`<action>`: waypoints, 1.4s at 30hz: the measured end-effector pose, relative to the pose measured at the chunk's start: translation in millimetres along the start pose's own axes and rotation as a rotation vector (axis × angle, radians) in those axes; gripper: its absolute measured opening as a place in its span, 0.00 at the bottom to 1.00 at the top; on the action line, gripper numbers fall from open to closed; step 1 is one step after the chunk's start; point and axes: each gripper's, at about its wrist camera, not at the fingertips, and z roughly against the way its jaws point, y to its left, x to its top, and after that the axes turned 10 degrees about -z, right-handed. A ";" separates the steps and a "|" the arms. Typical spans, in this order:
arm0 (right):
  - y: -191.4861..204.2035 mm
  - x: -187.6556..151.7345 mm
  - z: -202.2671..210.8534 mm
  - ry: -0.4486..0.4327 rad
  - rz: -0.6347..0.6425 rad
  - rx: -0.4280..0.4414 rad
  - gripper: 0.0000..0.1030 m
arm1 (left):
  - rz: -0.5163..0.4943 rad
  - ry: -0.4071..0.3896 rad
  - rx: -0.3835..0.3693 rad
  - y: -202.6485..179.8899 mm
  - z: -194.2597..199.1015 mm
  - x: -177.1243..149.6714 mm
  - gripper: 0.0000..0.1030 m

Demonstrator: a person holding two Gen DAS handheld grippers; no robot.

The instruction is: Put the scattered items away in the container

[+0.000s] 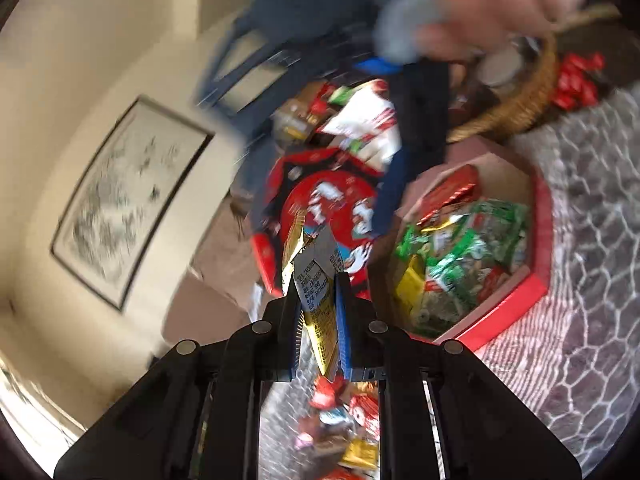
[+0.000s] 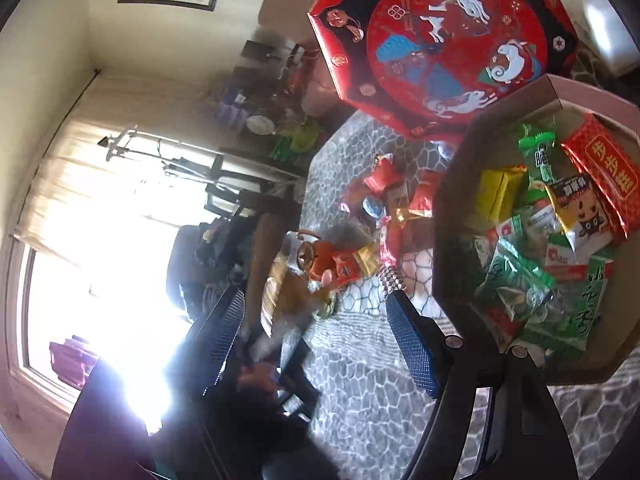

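In the left wrist view my left gripper [image 1: 318, 284] is shut on a gold snack packet [image 1: 316, 312] that sticks out past the fingertips, held left of the red octagonal box [image 1: 538, 240]. The box holds green, yellow and red packets [image 1: 460, 248]. In the right wrist view my right gripper [image 2: 320, 320] is open with nothing between its blue fingers [image 2: 412, 344], beside the box [image 2: 448, 216]. Loose red and gold sweets [image 2: 392, 208] and an orange packet [image 2: 344, 268] lie on the patterned tablecloth [image 2: 360, 392].
The box's red lid [image 2: 440, 40] with white rabbits lies past the sweets. A wicker basket [image 1: 532, 92] and red sweets [image 1: 576, 80] sit behind the box. A person's blurred hand [image 1: 500, 8] is above it. A dark chair [image 1: 280, 40] and a bright window [image 2: 100, 260] border the table.
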 end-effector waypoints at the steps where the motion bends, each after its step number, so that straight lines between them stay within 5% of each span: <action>1: -1.4 -1.8 0.7 0.002 -0.015 0.015 0.74 | -0.031 -0.005 0.014 -6.1 0.5 2.6 0.14; 7: -19.8 -11.4 8.1 -0.013 -0.096 0.036 0.70 | -0.208 -0.053 0.111 -37.9 1.9 10.9 0.14; 10: -28.5 -13.0 9.0 -0.026 -0.106 0.015 0.34 | -0.237 -0.052 0.122 -42.1 -0.8 11.2 0.14; 16: -31.4 -15.5 19.6 -0.082 -0.086 0.060 0.16 | -0.329 -0.054 0.170 -54.1 -10.1 13.1 0.20; 21: -47.8 -5.6 43.0 -0.159 -0.127 0.098 0.15 | -0.257 -0.014 0.122 -47.4 -25.2 16.3 0.24; 25: -63.6 7.1 58.0 -0.215 -0.140 0.040 0.15 | -0.183 0.051 0.061 -44.7 -49.6 14.0 0.24; 30: -93.1 28.3 62.1 -0.298 -0.137 -0.149 0.15 | -0.063 0.102 -0.049 -47.4 -74.2 27.5 0.22; 34: -115.1 44.9 41.3 -0.242 -0.098 -0.306 0.15 | 0.123 0.169 -0.088 -20.2 -68.5 22.8 0.22; 42: -100.5 30.9 39.3 -0.192 0.089 -0.588 0.29 | 0.794 0.470 -0.369 63.0 -73.0 -109.4 0.23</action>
